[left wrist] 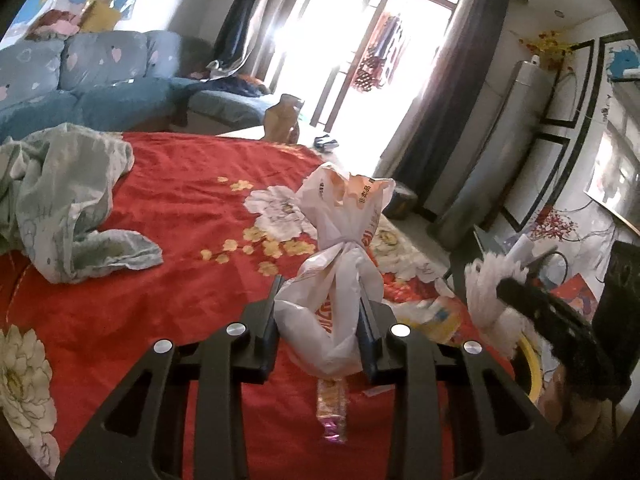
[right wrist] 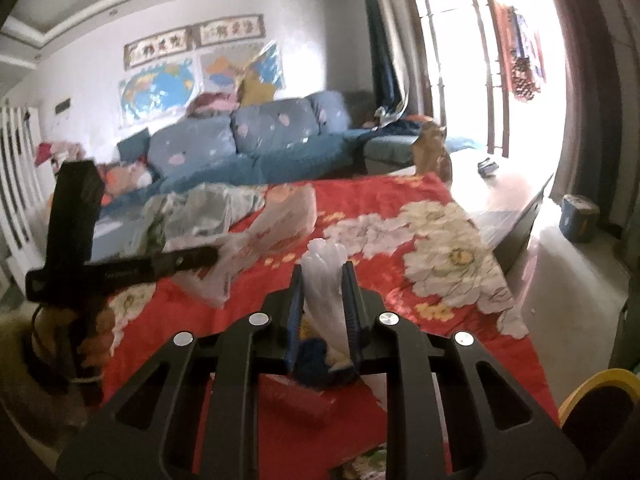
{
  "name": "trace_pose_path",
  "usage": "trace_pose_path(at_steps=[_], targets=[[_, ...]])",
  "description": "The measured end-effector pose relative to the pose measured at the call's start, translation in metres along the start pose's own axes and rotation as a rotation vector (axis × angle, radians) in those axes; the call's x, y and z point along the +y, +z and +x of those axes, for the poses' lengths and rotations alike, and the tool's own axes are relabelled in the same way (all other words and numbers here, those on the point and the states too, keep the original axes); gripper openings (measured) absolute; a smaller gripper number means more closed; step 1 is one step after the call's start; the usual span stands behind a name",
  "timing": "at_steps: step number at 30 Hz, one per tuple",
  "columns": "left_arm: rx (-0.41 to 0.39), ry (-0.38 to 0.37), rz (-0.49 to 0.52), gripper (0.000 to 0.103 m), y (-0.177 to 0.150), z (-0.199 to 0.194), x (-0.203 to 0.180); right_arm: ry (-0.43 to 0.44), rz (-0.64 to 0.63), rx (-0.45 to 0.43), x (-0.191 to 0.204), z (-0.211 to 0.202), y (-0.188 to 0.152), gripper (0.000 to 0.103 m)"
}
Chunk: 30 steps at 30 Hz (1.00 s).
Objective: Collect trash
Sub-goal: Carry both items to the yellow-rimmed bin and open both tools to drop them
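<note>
My left gripper (left wrist: 320,304) is shut on a knotted white plastic bag with orange print (left wrist: 340,264), held above the red flowered cloth (left wrist: 192,216). A snack wrapper (left wrist: 332,408) lies on the cloth below it. My right gripper (right wrist: 323,284) is shut on a bunch of white plastic (right wrist: 326,276), with a blue item (right wrist: 316,360) under it. In the right wrist view the left gripper (right wrist: 120,268) and its bag (right wrist: 272,228) show at the left. In the left wrist view the right gripper (left wrist: 532,304) holds its white bunch (left wrist: 488,292) at the right.
A crumpled pale green cloth (left wrist: 60,192) lies on the table's left. A brown paper bag (left wrist: 284,118) stands at the far end. A yellow-rimmed bin (right wrist: 600,396) is at the table's right side. A blue sofa (right wrist: 260,140) is behind, and a small tub (right wrist: 580,216) on the floor.
</note>
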<state>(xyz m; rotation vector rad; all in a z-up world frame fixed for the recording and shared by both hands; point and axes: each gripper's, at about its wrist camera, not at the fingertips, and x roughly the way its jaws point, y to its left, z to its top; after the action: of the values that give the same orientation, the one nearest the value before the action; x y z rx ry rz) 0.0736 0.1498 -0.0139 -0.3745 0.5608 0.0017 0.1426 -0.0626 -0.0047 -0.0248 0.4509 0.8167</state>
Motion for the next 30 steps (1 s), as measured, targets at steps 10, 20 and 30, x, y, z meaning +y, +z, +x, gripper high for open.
trace_pose_path(at_steps=[10, 20, 30], targets=[[-0.003, -0.05, 0.048, 0.03, -0.001, -0.009, -0.024, -0.023, 0.107, -0.078, -0.035, -0.027, 0.01, 0.014], [0.017, -0.13, 0.123, 0.03, -0.005, -0.001, -0.075, -0.113, 0.153, -0.108, -0.073, -0.063, 0.002, 0.014], [0.068, -0.197, 0.199, 0.03, -0.02, 0.018, -0.118, -0.232, 0.234, -0.104, -0.108, -0.083, -0.022, 0.014]])
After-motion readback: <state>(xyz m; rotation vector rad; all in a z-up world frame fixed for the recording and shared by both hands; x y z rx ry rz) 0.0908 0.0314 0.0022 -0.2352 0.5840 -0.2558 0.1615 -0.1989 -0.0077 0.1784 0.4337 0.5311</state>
